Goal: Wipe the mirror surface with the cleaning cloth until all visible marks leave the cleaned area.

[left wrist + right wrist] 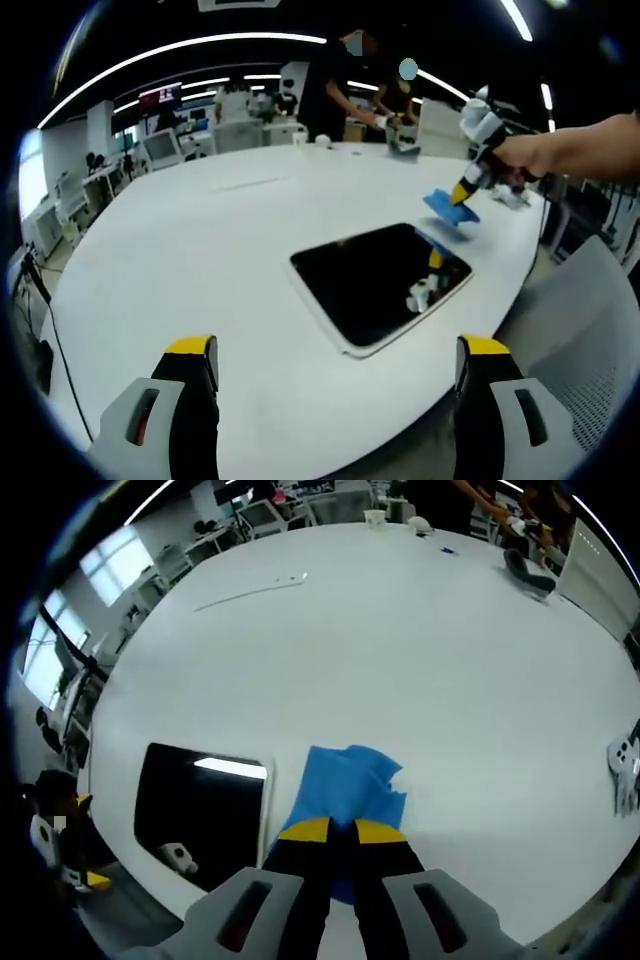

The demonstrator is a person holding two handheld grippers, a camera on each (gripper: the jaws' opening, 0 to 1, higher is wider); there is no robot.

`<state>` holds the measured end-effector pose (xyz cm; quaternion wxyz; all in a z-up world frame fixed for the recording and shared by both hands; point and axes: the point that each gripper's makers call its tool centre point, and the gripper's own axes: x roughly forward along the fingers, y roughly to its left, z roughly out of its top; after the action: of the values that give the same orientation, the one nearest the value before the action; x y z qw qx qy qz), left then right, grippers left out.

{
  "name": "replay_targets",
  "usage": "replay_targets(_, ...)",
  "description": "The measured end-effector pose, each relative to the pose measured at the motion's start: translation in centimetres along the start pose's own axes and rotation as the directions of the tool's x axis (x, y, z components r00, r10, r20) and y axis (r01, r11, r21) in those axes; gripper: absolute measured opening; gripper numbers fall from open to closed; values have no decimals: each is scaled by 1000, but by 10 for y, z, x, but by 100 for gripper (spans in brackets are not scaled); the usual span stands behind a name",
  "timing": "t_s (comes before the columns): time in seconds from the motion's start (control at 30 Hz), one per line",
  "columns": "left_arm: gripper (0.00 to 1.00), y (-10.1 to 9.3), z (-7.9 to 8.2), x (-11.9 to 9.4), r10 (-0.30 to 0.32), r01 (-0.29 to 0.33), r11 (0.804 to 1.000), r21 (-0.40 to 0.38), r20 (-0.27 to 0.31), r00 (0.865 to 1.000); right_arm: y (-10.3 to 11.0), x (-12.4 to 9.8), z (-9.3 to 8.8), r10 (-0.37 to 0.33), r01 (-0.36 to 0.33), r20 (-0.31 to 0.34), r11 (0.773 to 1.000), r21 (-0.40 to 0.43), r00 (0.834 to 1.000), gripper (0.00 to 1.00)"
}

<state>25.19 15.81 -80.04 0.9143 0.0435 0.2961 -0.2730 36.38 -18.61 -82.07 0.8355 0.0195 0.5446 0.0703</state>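
Left gripper view: the mirror (385,282) lies flat on the white desk (200,240), ahead of the left gripper (335,362), whose fingers stand wide apart, empty. Right gripper view: the right gripper (343,830) has its fingers pinched together on the blue cleaning cloth (345,785), just beside the mirror (200,810).

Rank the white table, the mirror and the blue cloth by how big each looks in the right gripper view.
1. White table, by far the largest.
2. Mirror.
3. Blue cleaning cloth, pinched by the right gripper.
Mirror and cloth are fairly close in apparent size; fisheye distortion near the edge makes that order less sure.
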Motion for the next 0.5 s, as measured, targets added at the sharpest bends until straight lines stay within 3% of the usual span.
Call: replay_targets(0.5,99,0,3,0,8,-8,1000,22,19,1000,16,5,-2,12,-12,-6,1000,-11,1000,2)
